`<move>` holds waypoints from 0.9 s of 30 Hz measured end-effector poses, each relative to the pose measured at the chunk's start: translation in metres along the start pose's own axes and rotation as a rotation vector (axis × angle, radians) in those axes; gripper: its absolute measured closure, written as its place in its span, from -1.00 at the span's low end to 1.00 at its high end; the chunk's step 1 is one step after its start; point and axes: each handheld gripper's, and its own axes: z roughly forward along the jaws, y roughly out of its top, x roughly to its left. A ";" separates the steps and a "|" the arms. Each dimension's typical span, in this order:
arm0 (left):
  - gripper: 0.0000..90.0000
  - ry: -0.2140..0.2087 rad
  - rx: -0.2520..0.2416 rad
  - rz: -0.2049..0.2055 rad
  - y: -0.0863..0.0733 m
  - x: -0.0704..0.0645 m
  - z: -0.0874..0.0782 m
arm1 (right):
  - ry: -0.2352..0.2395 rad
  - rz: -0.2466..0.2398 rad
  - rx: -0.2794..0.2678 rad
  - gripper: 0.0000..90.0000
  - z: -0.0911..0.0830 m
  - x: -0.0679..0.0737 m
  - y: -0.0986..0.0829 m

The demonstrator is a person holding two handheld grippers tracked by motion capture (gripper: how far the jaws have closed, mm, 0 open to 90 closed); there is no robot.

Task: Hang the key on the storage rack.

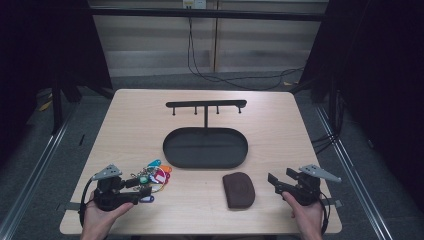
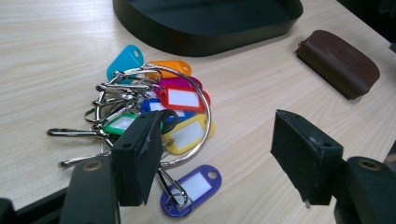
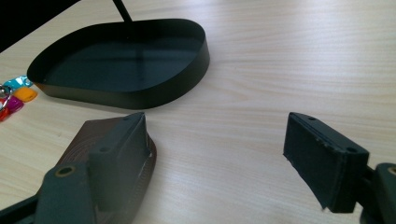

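Black jaws of the left gripper (image 2: 219, 158) sit closest to the lens, spread wide with nothing between them; one pad overlaps the edge of the key bunch (image 2: 156, 123) in the left gripper view. We judge the bunch, a wire ring carrying coloured tags and metal keys, to be the thing in hand. It lies flat on the table (image 1: 130, 120), near the front left, just short of the black tray (image 1: 205, 147) with its hook rail (image 1: 206, 104).

Risks, as we read them: the ring is thin and the tags fan loosely, so a closing pinch may catch a single tag and leave the rest dangling, or slide off the wire. A low approach could push the bunch across the wood instead of gripping it.

Moving right: the brown pouch (image 1: 238, 189) lies between the two hands, apart from the tray. The right gripper (image 1: 280, 181) hovers low beside it, jaws likewise wide and empty, pointing toward it. A careless sweep could nudge the pouch.

Both hands grip from behind, forearms entering at the near edge, grippers roughly level and angled inward.
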 end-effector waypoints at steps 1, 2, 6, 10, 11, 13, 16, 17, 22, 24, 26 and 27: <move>-0.25 0.000 0.003 0.001 0.000 -0.001 0.000 | 0.009 0.002 0.006 -0.52 0.001 0.000 0.000; -0.25 -0.004 0.008 0.011 0.000 -0.002 0.001 | 0.016 0.005 0.008 -0.52 0.001 0.000 0.000; -0.22 -0.012 -0.006 0.006 0.001 -0.002 0.000 | 0.026 0.003 0.015 -0.53 0.002 0.000 0.000; -0.22 -0.013 -0.016 -0.011 0.001 -0.002 -0.002 | 0.025 0.004 0.015 -0.54 0.002 0.000 -0.001; -0.21 -0.014 -0.018 -0.018 0.000 -0.002 -0.002 | 0.027 0.003 0.012 -0.54 0.001 0.000 -0.001; -0.19 -0.023 -0.023 -0.013 0.000 -0.003 -0.003 | 0.026 0.001 0.010 -0.54 0.001 0.001 -0.001; -0.13 -0.044 -0.010 0.000 0.002 -0.004 -0.002 | 0.036 -0.008 0.018 -0.54 0.000 0.003 -0.001; -0.13 -0.052 -0.006 -0.001 0.002 -0.004 -0.001 | 0.036 -0.008 0.018 -0.54 0.000 0.003 -0.001; -0.16 -0.090 0.002 0.000 0.006 -0.006 -0.002 | 0.055 -0.021 0.026 -0.54 0.001 0.007 -0.002; -0.11 -0.080 0.006 0.025 0.009 -0.008 -0.003 | 0.059 -0.021 0.028 -0.54 0.000 0.008 -0.003; -0.01 -0.050 0.018 0.062 0.012 -0.011 -0.004 | 0.065 -0.026 0.031 -0.54 -0.001 0.009 -0.003; 0.00 0.001 0.031 0.089 0.017 -0.016 -0.004 | 0.070 -0.028 0.035 -0.54 -0.001 0.011 -0.004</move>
